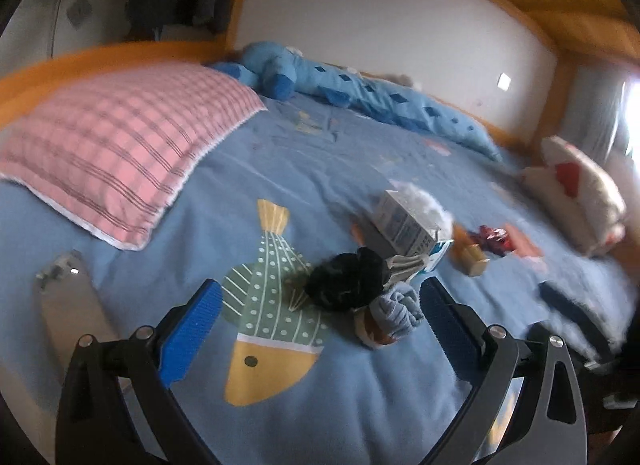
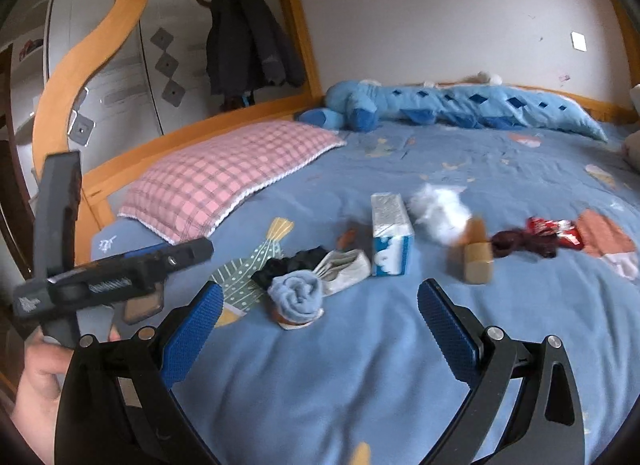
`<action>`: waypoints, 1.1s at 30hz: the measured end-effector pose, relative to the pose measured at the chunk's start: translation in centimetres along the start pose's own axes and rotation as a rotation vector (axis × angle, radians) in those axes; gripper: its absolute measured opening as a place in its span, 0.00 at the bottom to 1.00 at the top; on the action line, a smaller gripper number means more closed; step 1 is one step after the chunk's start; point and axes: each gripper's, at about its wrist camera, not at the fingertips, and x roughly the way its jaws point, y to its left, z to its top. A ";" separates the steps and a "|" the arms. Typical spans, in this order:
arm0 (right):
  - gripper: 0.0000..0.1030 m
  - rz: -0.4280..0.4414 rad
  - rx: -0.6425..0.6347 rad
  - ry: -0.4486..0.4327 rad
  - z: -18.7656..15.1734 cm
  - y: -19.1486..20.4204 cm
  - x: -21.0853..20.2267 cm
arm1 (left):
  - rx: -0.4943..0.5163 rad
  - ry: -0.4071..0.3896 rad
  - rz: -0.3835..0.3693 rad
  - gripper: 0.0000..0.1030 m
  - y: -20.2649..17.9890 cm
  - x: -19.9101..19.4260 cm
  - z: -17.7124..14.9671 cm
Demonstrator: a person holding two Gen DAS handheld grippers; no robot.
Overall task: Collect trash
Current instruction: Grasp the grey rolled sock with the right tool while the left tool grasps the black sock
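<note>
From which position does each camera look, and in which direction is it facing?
Left wrist: sits behind the open left gripper, looking across the bed toward the wall; its own fingers show.
Right wrist: sits behind the open right gripper, facing likewise; the person's left hand shows.
Shared: pink pillow, carton, blue rolled sock.

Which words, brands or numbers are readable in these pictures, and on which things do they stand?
No text can be read with certainty.
Carton: print on the side panel, too blurred to read; the blue end shows only white shapes.
Red wrapper: white marks, perhaps letters, too blurred to read.
Left gripper and right gripper: no lettering visible.
</note>
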 end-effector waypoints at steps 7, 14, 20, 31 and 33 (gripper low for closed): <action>0.75 0.037 -0.033 0.145 -0.7 1.7 5.9 | 0.034 0.068 -0.059 0.96 2.0 2.2 0.7; 0.68 0.005 0.029 0.268 -1.2 1.1 10.6 | 0.087 0.110 -0.063 0.96 2.0 3.7 0.6; 0.35 0.048 0.065 0.278 -1.5 0.0 10.4 | 0.135 0.132 -0.060 0.96 1.3 4.8 0.1; 0.35 0.024 0.120 0.245 -1.5 -3.5 7.0 | 0.190 0.229 -0.061 0.91 -1.2 9.8 -0.2; 0.35 0.027 0.120 0.241 -1.3 -3.7 6.8 | 0.184 0.246 -0.059 0.85 -1.1 10.8 -0.1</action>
